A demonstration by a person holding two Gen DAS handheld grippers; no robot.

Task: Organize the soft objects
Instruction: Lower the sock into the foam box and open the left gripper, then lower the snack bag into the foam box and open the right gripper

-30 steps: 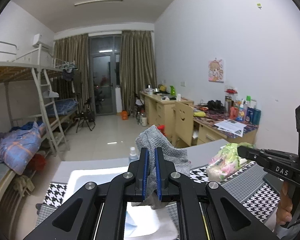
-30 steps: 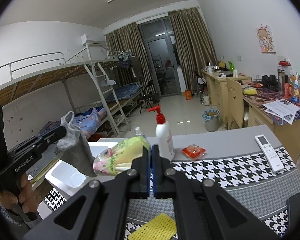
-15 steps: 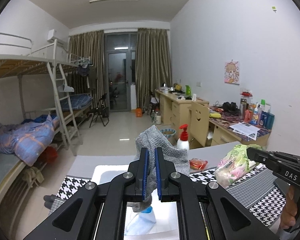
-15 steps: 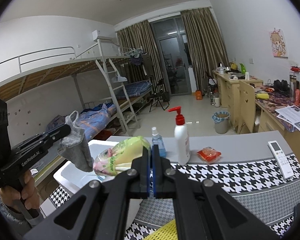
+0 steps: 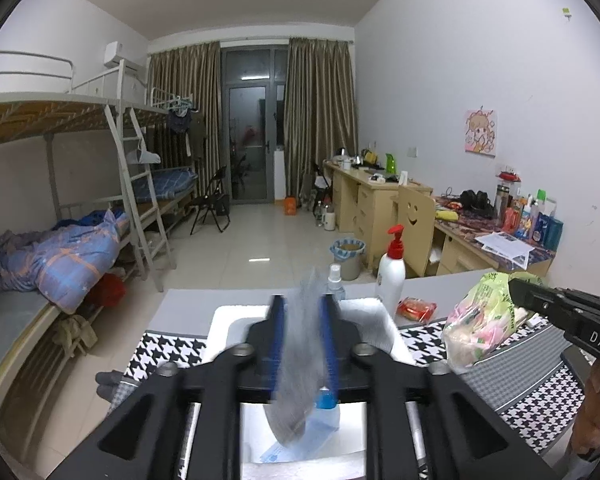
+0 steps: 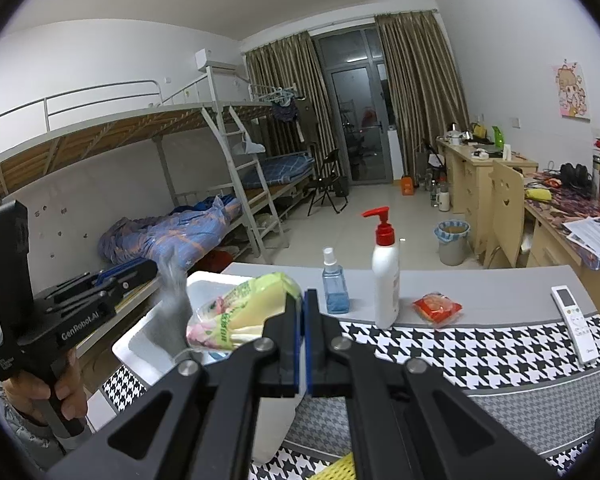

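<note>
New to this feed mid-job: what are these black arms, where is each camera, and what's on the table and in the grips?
There is no robot. A person holds two handheld two-finger grippers, each with a fisheye camera looking along its fingers.

In the left wrist view, the left gripper is open. A blurred grey cloth between its fingers is apparently dropping into the white bin.

In the right wrist view, the right gripper is shut on a green-yellow plastic bag.

On the houndstooth mat and the grey tabletop are a pump bottle, a blue spray bottle, a red packet and a remote.
</note>
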